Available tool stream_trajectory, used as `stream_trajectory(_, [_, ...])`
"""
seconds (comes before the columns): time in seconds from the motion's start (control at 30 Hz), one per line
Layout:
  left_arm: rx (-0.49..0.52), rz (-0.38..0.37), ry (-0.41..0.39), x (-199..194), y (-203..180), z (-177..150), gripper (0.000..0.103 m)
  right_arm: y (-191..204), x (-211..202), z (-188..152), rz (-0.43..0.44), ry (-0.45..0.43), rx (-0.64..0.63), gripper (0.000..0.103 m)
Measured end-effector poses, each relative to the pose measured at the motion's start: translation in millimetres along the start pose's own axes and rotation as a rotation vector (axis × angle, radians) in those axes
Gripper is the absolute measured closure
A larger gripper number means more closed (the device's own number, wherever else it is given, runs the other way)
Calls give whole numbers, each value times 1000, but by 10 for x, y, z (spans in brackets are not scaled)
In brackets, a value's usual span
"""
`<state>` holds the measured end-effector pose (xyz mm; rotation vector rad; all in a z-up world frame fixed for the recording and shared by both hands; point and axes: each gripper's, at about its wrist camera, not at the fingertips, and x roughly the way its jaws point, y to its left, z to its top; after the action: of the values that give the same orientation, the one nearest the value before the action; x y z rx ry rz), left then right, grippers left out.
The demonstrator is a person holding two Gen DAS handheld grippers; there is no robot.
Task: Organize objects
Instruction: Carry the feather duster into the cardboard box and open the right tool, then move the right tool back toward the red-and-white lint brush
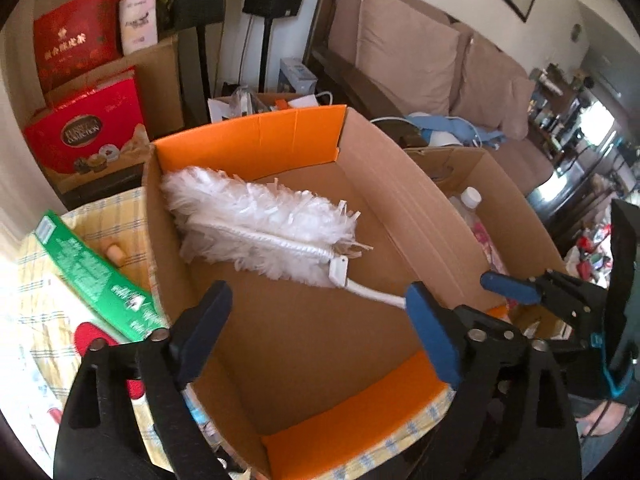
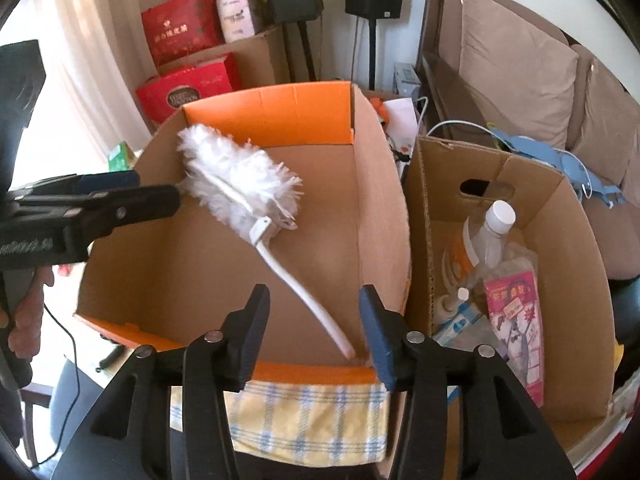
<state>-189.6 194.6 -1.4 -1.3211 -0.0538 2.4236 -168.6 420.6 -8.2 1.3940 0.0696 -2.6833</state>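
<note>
White feather duster [image 2: 240, 184] lies in the cardboard box [image 2: 380, 208], free of both spread jaws: right gripper [image 2: 314, 330] over its handle tip, left gripper [image 1: 320, 328] nearby; handle end hidden.

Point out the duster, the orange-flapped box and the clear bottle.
duster [image 2: 236, 176], right wrist view, on its white fluffy head.
orange-flapped box [image 1: 256, 140], left wrist view, on its far flap.
clear bottle [image 2: 490, 236], right wrist view, on its neck.

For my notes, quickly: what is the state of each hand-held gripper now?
Left hand-held gripper: open, holding nothing.
Right hand-held gripper: open, holding nothing; the duster lies free in the box.
</note>
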Motion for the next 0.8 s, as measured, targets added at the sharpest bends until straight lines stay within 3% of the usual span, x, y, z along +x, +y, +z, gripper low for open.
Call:
stream_trajectory(0.3, [-36,78,-49,-380,295,-183,0,333,-189,74,-19,-52,-9,19])
stream_trajectory(0.57, [-59,168,-97,-656,574,-347,0,483,-257,158,2,-93,36,14])
stream_trajectory(0.7, [-69,207,-108,-737,703,-426,0,564,-272,189,24,-108,52,3])
stream_trajectory(0.8, [-83,212,-109,-784,797,-477,0,635,-283,208,22,-119,53,2])
